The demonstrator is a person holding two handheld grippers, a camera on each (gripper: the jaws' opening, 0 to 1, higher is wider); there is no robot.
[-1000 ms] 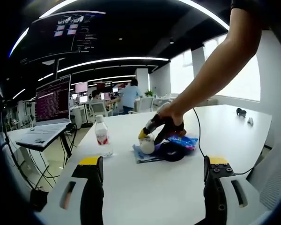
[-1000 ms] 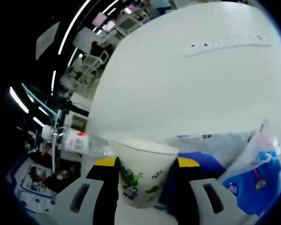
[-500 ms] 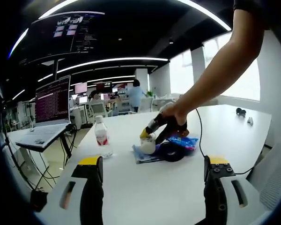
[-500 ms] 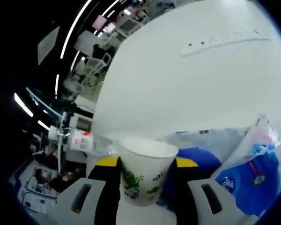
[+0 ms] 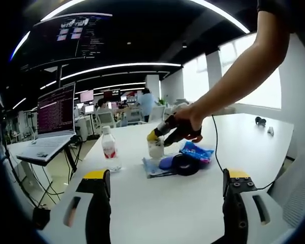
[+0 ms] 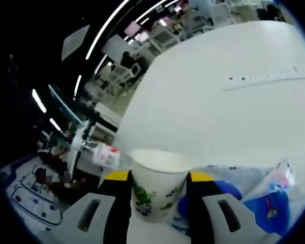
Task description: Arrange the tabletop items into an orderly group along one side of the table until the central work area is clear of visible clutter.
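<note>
The right gripper (image 6: 156, 190) is clamped on a white paper cup (image 6: 157, 184) with green print, held upright clear of the white tabletop (image 6: 208, 109). In the left gripper view this cup (image 5: 156, 148) hangs just above a blue packet (image 5: 196, 152) and a dark round item (image 5: 183, 164), possibly a tape roll. A water bottle (image 5: 110, 148) stands at 9 o'clock of that pile. The left gripper (image 5: 162, 203) hovers with jaws wide apart, holding nothing.
</note>
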